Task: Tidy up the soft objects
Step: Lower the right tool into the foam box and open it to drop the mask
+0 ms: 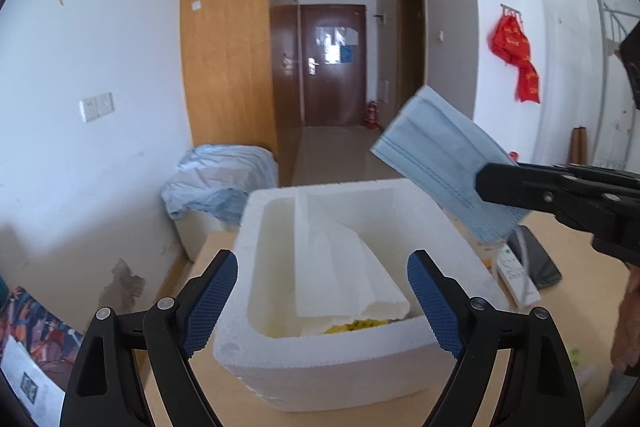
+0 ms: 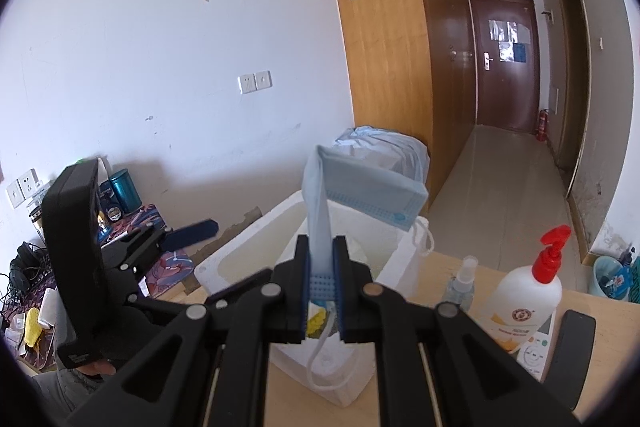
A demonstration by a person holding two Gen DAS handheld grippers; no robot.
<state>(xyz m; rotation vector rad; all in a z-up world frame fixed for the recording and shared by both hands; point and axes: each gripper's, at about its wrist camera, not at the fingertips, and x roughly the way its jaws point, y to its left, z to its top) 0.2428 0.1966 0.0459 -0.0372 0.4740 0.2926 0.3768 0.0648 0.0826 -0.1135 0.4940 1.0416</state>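
Note:
A white foam box (image 1: 320,367) stands on the wooden table, holding a folded white tissue (image 1: 344,271) over something yellow (image 1: 356,325). My left gripper (image 1: 322,301) is open and empty, its blue pads either side of the box's near wall. My right gripper (image 2: 320,267) is shut on a light blue face mask (image 2: 360,191), held above the box (image 2: 240,255); the mask's ear loop (image 2: 332,359) hangs down. In the left wrist view the mask (image 1: 444,163) hovers over the box's right rim, pinched by the right gripper (image 1: 486,183).
A white pump bottle with red top (image 2: 524,299), a small spray bottle (image 2: 460,287) and a black object (image 2: 576,339) stand right of the box. A phone (image 1: 540,259) and remote (image 1: 514,275) lie there too. A blue-bagged bin (image 1: 224,183) stands behind by the wall.

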